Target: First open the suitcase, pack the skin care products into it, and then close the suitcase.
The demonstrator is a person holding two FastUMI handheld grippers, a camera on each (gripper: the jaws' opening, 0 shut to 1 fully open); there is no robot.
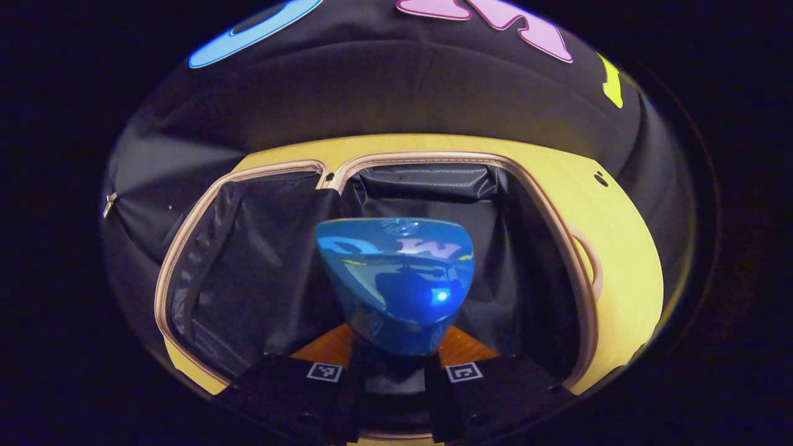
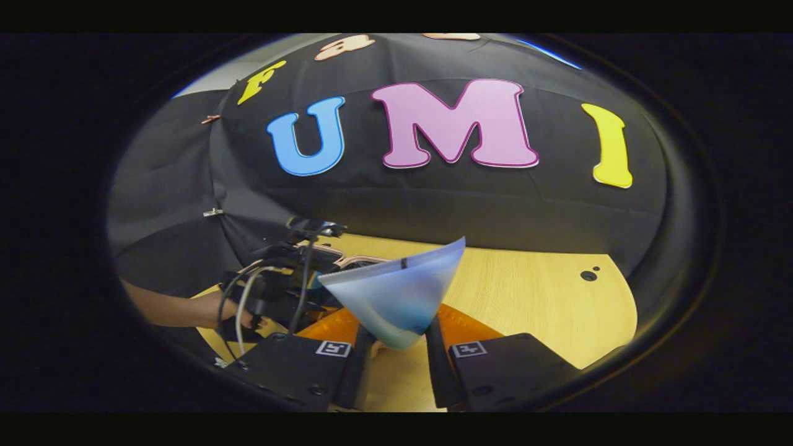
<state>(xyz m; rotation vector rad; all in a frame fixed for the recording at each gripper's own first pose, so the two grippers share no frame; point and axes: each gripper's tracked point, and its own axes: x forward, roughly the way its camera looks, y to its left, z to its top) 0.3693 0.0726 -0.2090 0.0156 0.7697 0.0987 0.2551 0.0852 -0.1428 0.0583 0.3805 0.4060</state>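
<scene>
In the left gripper view the suitcase (image 1: 560, 204) lies open on the table, its two black-lined halves edged with a pale pink rim. My left gripper (image 1: 394, 353) is shut on a glossy blue tube (image 1: 396, 279) held above the right half. In the right gripper view my right gripper (image 2: 396, 341) is shut on a pale blue-to-white tube (image 2: 396, 294), raised over the table. Farther left in that view are the left gripper (image 2: 279, 279) with its cables and the hand (image 2: 186, 310) that holds it, over the suitcase's rim (image 2: 359, 260).
The light wooden table (image 2: 533, 297) stretches to the right of the suitcase, with small dark holes (image 2: 588, 274) near its far right corner. The booth's black cloth wall stands close behind the table's far edge.
</scene>
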